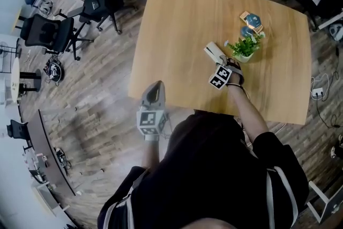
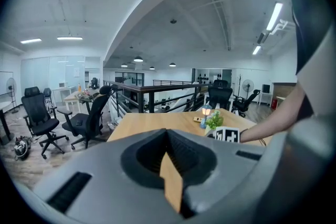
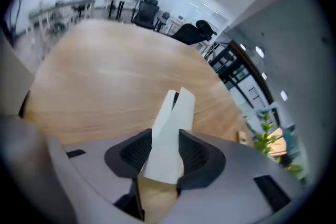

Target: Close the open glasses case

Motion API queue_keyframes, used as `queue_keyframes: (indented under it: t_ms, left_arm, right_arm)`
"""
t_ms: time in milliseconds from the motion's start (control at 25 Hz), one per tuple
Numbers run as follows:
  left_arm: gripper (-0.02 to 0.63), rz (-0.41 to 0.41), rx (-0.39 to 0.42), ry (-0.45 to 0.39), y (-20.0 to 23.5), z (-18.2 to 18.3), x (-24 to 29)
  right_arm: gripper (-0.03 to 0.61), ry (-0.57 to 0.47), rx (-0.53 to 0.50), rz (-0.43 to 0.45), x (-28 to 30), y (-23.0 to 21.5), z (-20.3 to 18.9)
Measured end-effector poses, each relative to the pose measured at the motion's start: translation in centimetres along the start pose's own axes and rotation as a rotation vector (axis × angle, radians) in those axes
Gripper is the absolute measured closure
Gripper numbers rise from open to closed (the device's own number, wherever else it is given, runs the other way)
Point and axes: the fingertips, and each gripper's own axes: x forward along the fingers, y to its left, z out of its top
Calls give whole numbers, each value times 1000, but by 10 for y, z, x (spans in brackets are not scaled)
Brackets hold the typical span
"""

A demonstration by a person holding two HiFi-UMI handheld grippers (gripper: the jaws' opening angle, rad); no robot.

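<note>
Glasses case (image 3: 169,128) is being straddled by the right claw (image 1: 217,59). Its jaws are being held wide, with one pad to each side of the white shell. The pads are lying close against the case, but no squeeze is being shown. The case is being seen between those jaws and just ahead of them, over the bench (image 1: 177,35). Its long axis is running along the line in which the claw is pointing.

Beyond the fingertips, at the far end, the two halves are being shown parted in a narrow V, one half turned toward each pad. This is being judged the relation on which the coming move is turning. The gap is lying across the jaws' line of closing, so a plain pinch is probably being called for, with no reaching first.

The left claw (image 1: 155,87) is being held well apart from the case, back by the near edge of the bench, its jaws brought together on nothing. The right hand is therefore being taken as much the nearer. A small potted plant (image 1: 245,46) is standing just to the right of the right claw.
</note>
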Motion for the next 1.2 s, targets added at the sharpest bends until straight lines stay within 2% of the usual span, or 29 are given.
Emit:
queue_keyframes:
  t_ms: [40, 80, 120, 160, 240, 280, 480, 560, 600, 640, 680, 760, 920, 1000, 1080, 1200]
  left_arm:
    - [616, -2, 0, -7, 0, 0, 1]
    - [615, -4, -1, -8, 1, -1, 1]
    - [615, -5, -5, -7, 1, -2, 1]
    - [615, -7, -10, -6, 1, -3, 2]
    - [615, -13, -14, -14, 1, -2, 3]
    - [615, -16, -16, -16, 1, -1, 4]
    - [615, -40, -25, -12, 2, 1, 7]
    - [615, -54, -19, -36, 1, 5, 12]
    - [615, -61, -14, -50, 0, 7, 14]
    - [615, -69, -8, -61, -1, 8, 17]
    - [615, -75, -4, -69, -2, 10, 19]
    - [615, -82, 2, -85, -2, 16, 22]
    - [615, -79, 6, -111, 1, 29, 28]
    - [615, -74, 8, -116, 1, 35, 33]
    - [615, -71, 24, -123, 0, 42, 38]
    - [615, -65, 52, -134, -6, 52, 47]
  right_arm:
    - [403, -28, 95, 92, -1, 6, 2]
    - [404, -50, 193, 146, -1, 8, 4]
    - [449, -66, 293, 157, 0, 5, 3]
    - [532, -80, 395, 148, 1, -2, 0]
    - [563, -98, 551, 149, 3, -11, -5]
    - [565, -88, 561, 155, 4, -12, -6]
    - [563, 143, 312, 159, 12, -2, -3]
    - [563, 182, 282, 163, 13, -5, -3]
    - [563, 172, 302, 160, 11, -9, -3]
    - [563, 126, 342, 149, 6, -14, -1]
    - [563, 36, 396, 131, -4, -20, 5]
    - [563, -204, 512, 106, -41, -33, 25]
    - [563, -602, 686, 83, -149, -64, 38]
    - [565, -783, 709, -2, -214, -88, 34]
    - [565, -895, 693, -143, -273, -113, 22]
    - [565, -898, 735, -333, -325, -142, -9]
